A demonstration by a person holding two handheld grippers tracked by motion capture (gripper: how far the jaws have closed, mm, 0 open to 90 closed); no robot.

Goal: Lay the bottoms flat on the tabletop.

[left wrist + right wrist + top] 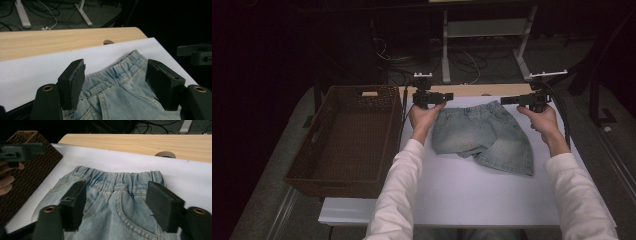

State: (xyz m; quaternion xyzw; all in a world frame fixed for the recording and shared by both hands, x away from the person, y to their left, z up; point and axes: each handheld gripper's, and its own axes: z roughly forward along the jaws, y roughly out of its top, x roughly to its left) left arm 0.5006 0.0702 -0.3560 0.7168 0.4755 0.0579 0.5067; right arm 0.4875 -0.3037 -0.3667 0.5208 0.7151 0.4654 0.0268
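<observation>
A pair of light denim shorts is lying flat on the white sheet covering the bench, toward its far half. The elastic waistband is facing the far edge of the bench and the leg openings are pointing back toward the person, so the long axis is running from the far-left waistband corner down to the near-right hem, slightly slanted.

The left hand-held gripper is hovering at the left waistband corner, jaws standing wide apart. In the left gripper view the left hand-held gripper is looking along the waistband, the denim lying below and between the 2 black jaws without being pinched.

The right hand-held gripper is sitting at the right waistband corner, also wide open. In the right gripper view the right hand-held gripper is framing the back of the shorts, with neither pad pressing the cloth.

A brown wicker basket is standing just left of the bench; nothing is lying inside it.
</observation>
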